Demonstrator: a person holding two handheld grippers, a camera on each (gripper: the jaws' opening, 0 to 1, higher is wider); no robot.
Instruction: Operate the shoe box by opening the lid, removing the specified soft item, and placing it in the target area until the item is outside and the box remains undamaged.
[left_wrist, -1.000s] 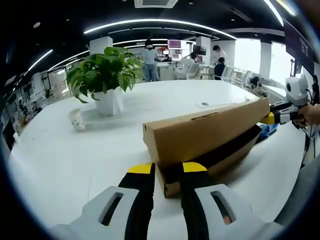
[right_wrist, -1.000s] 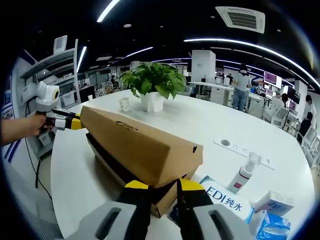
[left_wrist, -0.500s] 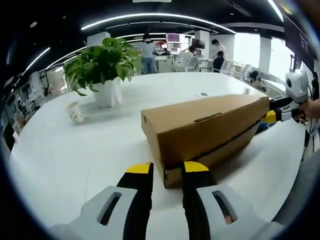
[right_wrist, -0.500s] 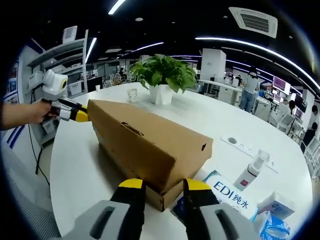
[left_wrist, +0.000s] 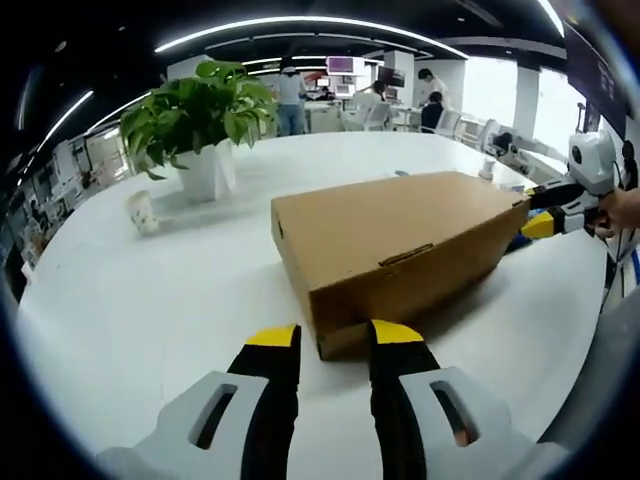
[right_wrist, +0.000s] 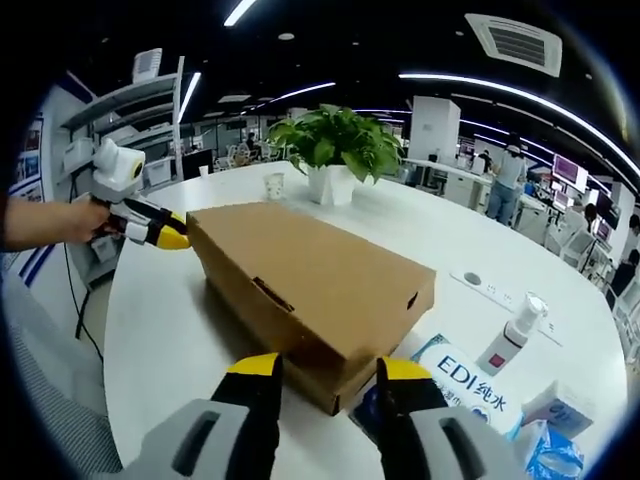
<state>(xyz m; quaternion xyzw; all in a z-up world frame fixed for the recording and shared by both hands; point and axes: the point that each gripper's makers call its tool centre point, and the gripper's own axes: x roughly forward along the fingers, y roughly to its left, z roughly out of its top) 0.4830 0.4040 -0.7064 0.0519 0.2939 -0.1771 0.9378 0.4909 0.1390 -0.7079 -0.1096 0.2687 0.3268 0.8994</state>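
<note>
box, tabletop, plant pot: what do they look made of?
Box: brown cardboard, matte, with folded edges and a slot tab cut in the lid. Tabletop: smooth white surface with a soft sheen, probably laminate or painted board; cannot tell which. Pot: white and smooth, could be glazed ceramic or plastic; too small to settle.

boxes: 1 cardboard box (left_wrist: 395, 245), lid down, just past the jaw tips
grippers: 2: left (left_wrist: 335, 338) and right (right_wrist: 330, 367), one at each end of the box
plants: 1 potted plant (right_wrist: 338, 150), far side of the box from the right claw
cups: 1 paper cup (left_wrist: 141, 211), left of the plant, ahead-left of the left claw
bottles: 1 pump bottle (right_wrist: 508, 334), ahead-right of the right claw
packs: 1 blue-lettered pack (right_wrist: 468, 385) beside the right jaw; 1 tissue pack (right_wrist: 558, 405) further right
</note>
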